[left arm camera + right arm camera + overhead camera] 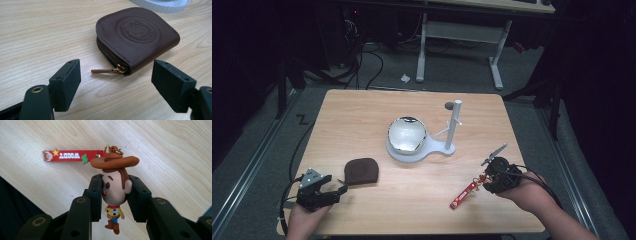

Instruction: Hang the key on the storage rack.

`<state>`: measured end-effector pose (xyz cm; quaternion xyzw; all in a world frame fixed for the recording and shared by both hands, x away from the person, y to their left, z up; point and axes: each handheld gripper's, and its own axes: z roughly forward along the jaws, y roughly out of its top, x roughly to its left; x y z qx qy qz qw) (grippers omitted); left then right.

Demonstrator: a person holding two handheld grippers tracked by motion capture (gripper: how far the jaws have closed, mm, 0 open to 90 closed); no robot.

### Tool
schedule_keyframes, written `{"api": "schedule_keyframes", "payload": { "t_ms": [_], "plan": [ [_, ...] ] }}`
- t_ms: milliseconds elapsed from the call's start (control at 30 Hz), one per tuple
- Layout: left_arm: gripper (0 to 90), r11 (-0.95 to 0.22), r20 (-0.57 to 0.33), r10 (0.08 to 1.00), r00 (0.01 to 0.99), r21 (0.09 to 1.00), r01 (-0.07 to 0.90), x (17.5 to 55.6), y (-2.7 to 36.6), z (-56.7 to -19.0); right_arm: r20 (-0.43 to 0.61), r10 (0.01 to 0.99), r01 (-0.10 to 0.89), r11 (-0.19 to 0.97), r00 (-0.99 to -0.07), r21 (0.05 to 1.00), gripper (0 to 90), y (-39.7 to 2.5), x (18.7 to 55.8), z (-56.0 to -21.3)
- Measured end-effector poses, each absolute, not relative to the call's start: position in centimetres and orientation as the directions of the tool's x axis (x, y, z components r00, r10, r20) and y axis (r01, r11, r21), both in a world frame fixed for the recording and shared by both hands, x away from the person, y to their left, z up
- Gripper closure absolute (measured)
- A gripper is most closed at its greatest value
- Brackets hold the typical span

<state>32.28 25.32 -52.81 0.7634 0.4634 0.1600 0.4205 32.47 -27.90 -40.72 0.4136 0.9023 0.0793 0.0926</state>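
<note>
R gripper (115,192) clamps cowboy keychain (114,187); L gripper (116,85) wide open nr pouch (136,37).

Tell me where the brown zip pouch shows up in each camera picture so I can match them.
High view: the brown zip pouch lies on the table's near left part, just right of the left gripper.
Left gripper view: the pouch sits upper centre, beyond the open jaws, its zip pull pointing left.
Right gripper view: not in it.
Shared landmark: the white round base, whose rim shows past the pouch in the left gripper view.
</note>
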Motion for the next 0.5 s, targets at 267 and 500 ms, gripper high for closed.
{"api": "schedule_keyframes", "payload": {
  "t_ms": [267, 500],
  "plan": [
    [23.9, -0.213, -0.15, 0.843, 0.516, 0.789, 0.576, 32.3, 25.4, -52.9, -0.086, 0.773, 0.745, 0.631, -0.629, 0.216, 66.8, -27.9, 32.6, -39.5],
    [24.0, -0.211, -0.152, 0.843, 0.515, 0.789, 0.577, 32.4, 25.4, -52.9, -0.091, 0.767, 0.735, 0.637, -0.635, 0.232, 66.8, -27.6, 32.7, -38.0]
  ]
}}
